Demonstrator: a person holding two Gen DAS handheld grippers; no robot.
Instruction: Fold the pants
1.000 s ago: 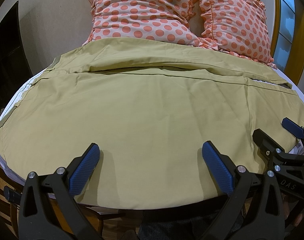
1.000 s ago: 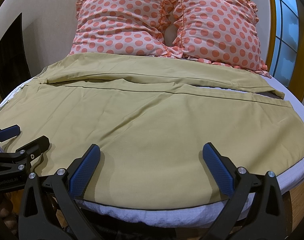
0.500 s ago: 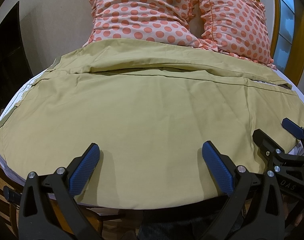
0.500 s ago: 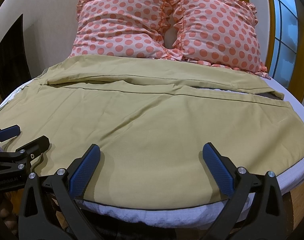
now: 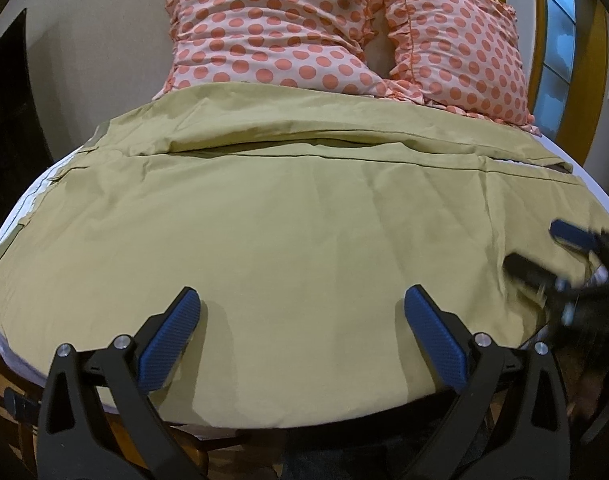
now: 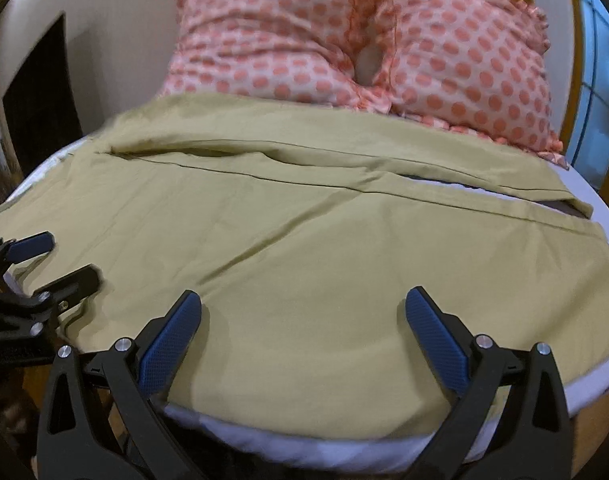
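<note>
Wide khaki pants (image 5: 288, 216) lie spread flat across the bed, both legs side by side, a seam line between them; they also show in the right wrist view (image 6: 304, 240). My left gripper (image 5: 300, 304) is open and empty just above the near hem. My right gripper (image 6: 304, 304) is open and empty over the near edge further right. The right gripper shows blurred at the right edge of the left wrist view (image 5: 544, 252), and the left gripper shows at the left edge of the right wrist view (image 6: 52, 260).
Two pink polka-dot pillows (image 5: 312, 36) lean at the head of the bed (image 6: 456, 44). White sheet (image 6: 312, 444) shows at the near bed edge. A window (image 5: 560, 32) is at the right, dark furniture (image 5: 4, 128) at the left.
The right gripper has moved forward and turned left over the pants; its view is blurred. The left gripper has edged slightly forward. Both stay open.
</note>
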